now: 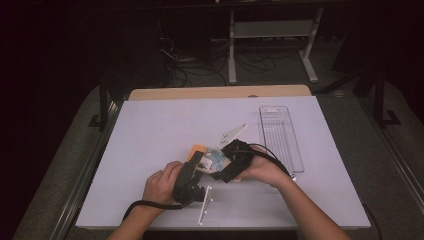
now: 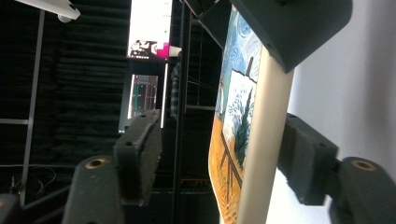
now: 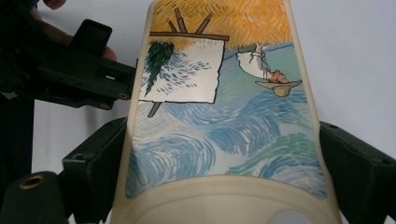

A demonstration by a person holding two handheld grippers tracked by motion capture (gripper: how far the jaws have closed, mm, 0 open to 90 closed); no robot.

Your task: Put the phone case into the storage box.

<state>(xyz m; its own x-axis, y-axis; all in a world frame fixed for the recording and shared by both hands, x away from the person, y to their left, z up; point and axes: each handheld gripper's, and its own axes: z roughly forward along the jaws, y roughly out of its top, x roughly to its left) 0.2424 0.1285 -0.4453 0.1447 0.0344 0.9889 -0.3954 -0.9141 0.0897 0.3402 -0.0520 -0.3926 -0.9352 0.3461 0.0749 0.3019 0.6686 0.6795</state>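
A cream phone case printed with a blue and orange painting is held just above the white table near its front middle. My right gripper is shut on the case, one jaw pressed on each long side. My left gripper stands open around the orange end of the case. Its right pad lies against the case's plain back, and its left pad is well apart from the printed face. In the right gripper view the left gripper comes in from the left.
A clear plastic tray lies lengthwise at the table's right side, close to the right hand. The table's front edge runs just below both hands. Beyond the far edge are a metal shelf frame and cables on the floor.
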